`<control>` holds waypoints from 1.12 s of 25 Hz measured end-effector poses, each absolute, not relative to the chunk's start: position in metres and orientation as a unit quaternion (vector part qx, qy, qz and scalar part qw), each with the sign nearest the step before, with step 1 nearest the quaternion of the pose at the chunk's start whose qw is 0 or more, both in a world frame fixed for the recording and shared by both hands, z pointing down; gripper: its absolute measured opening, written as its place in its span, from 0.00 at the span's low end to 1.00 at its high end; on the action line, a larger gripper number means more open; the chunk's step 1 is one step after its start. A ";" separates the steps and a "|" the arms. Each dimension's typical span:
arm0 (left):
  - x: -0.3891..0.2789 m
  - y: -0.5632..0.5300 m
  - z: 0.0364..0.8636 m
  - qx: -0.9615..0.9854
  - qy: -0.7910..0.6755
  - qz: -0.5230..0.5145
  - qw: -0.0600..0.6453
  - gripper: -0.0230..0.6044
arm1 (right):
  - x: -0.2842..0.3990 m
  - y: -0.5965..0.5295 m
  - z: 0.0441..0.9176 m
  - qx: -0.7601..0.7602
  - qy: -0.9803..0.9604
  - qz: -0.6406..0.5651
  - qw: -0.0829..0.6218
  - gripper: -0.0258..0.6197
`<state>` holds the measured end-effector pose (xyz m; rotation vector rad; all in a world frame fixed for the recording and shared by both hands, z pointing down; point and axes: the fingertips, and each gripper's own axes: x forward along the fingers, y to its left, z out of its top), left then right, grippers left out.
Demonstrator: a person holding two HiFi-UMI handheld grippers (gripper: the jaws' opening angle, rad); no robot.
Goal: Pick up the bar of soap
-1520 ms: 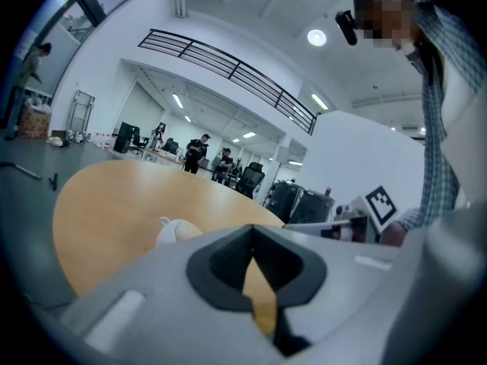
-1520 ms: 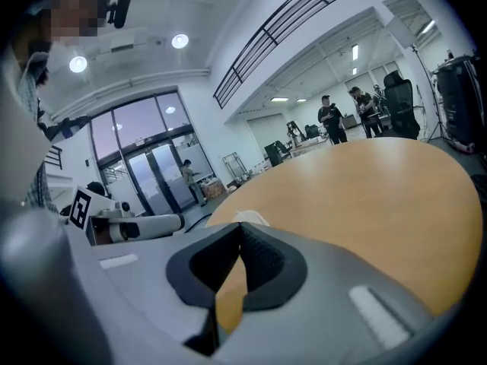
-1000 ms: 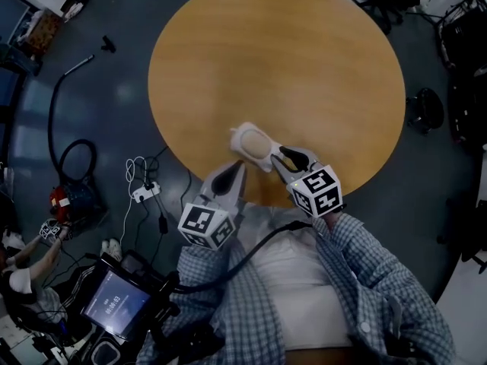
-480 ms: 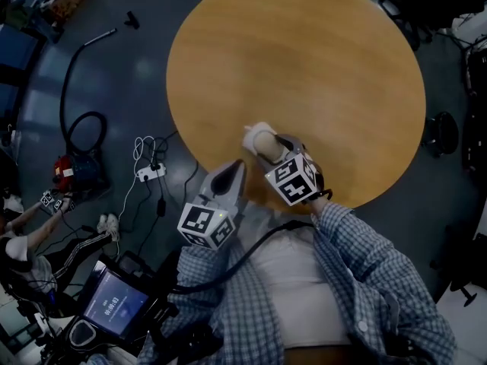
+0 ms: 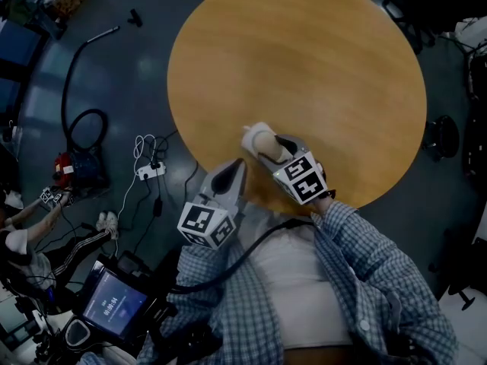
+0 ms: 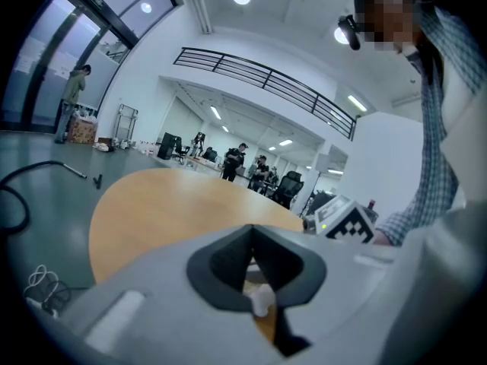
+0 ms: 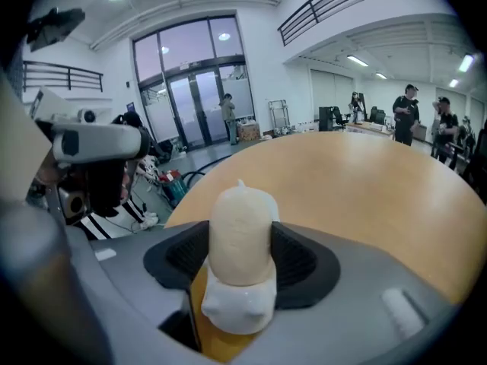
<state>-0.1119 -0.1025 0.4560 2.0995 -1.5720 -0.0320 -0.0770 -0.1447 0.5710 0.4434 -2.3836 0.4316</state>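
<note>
floor, left of the table (image 5: 304, 67): cables (image 5: 76, 139) and a power strip (image 5: 149, 172). they lie well apart from the work and have no bearing on the pick.

left gripper (image 5: 237, 167): you hold it at the table's near edge, near the soap but not touching it. in its own view the jaws are together, pads meeting at the tip, with nothing clamped. judged as parked. the pick needs one gripper, and a shut, withdrawn one stays out of the other's path.

soap (image 5: 260, 138): a pale bar over the near edge of the table, on your side. in the right gripper view it runs lengthwise along the jaws, seated deep between the pads. there is a whiter lump at its near end, wrapper or base, cannot tell which. no view shows whether it has left the wood.

right gripper (image 5: 275, 149): it reaches the soap from your side, marker cube (image 5: 304, 179) facing up. the jaws are closing with the soap between them, and both pads look flush on its two sides. judged reason for the deep seat: a smooth rounded bar tends to squirt forward out of a tip grip, and more pad on it resists that.

step in hand, as a judgement: securing the grasp. firm it before you lift. the risk is the bar slipping or tilting if you lift too soon.
</note>
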 end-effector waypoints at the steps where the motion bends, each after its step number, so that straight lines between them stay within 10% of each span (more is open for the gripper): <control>1: -0.111 -0.104 0.455 0.775 -0.578 -0.012 0.256 0.03 | -0.075 -0.146 0.565 0.171 -0.915 0.181 0.316 0.44; 14: -0.085 -0.117 0.440 0.812 -0.532 -0.015 0.240 0.03 | 0.001 -0.181 0.451 0.240 -0.861 0.446 -0.050 0.44; 28: -0.067 -0.124 0.435 0.831 -0.505 -0.009 0.233 0.03 | 0.037 -0.173 0.456 0.267 -0.836 0.468 -0.100 0.44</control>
